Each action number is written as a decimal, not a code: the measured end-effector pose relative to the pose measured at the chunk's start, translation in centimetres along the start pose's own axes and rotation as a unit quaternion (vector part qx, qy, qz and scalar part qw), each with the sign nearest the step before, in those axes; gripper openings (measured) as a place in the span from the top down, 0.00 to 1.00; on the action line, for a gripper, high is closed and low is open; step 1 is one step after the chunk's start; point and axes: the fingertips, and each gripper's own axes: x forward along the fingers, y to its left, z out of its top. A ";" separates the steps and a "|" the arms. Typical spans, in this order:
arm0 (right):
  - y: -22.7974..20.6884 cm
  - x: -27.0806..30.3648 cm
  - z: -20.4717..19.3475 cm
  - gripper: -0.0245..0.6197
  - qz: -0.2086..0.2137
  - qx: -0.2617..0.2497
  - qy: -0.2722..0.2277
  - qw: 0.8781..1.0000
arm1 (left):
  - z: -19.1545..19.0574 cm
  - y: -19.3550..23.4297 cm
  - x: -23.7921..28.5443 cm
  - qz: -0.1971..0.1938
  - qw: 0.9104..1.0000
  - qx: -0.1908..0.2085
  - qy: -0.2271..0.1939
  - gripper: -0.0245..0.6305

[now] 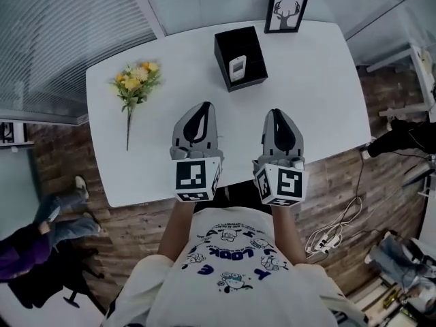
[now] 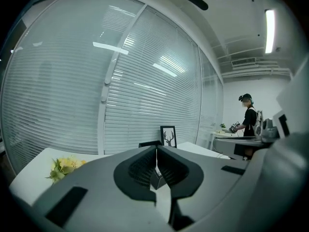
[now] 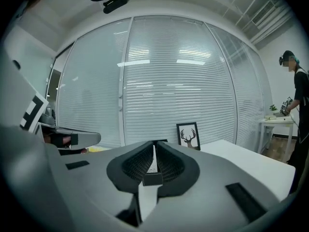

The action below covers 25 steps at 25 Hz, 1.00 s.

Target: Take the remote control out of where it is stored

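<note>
A white remote control [image 1: 237,68] stands upright in an open black box [image 1: 253,46] at the far middle of the white table [image 1: 320,94]. Both grippers hover side by side over the table's near half, well short of the box. My left gripper [image 1: 204,105] is shut with nothing between its jaws, and so is my right gripper [image 1: 276,112]. In the left gripper view the closed jaw tips [image 2: 156,149] point towards the black box [image 2: 146,143]. The right gripper view shows its shut tips [image 3: 154,146] aimed the same way; the remote is hidden in both gripper views.
A framed deer picture [image 1: 286,11] stands behind the box at the table's far edge. Yellow flowers [image 1: 135,82] lie on the table's left part. Window blinds [image 2: 145,91] run behind the table. A person [image 2: 249,121] stands far to the right. Cables [image 1: 334,234] lie on the floor.
</note>
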 end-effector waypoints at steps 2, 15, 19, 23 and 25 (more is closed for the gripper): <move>-0.8 1.5 0.1 0.89 0.008 0.002 0.004 1.000 | 0.1 -0.2 1.6 0.002 1.000 -0.002 0.004 0.94; -4.6 8.7 -2.4 0.89 0.053 -0.006 0.050 0.997 | -2.7 -0.5 9.8 0.015 0.999 -0.012 0.048 0.93; -5.2 10.6 -3.3 0.89 0.062 -0.006 0.059 0.996 | -4.1 -0.7 12.0 0.004 0.997 -0.003 0.072 0.81; -5.7 11.7 -4.4 0.89 0.071 -0.005 0.074 0.995 | -5.5 -1.0 13.4 -0.008 0.996 0.001 0.091 0.72; -5.9 12.2 -4.9 0.89 0.075 -0.005 0.081 0.994 | -5.8 -1.0 14.2 -0.015 0.995 -0.002 0.096 0.69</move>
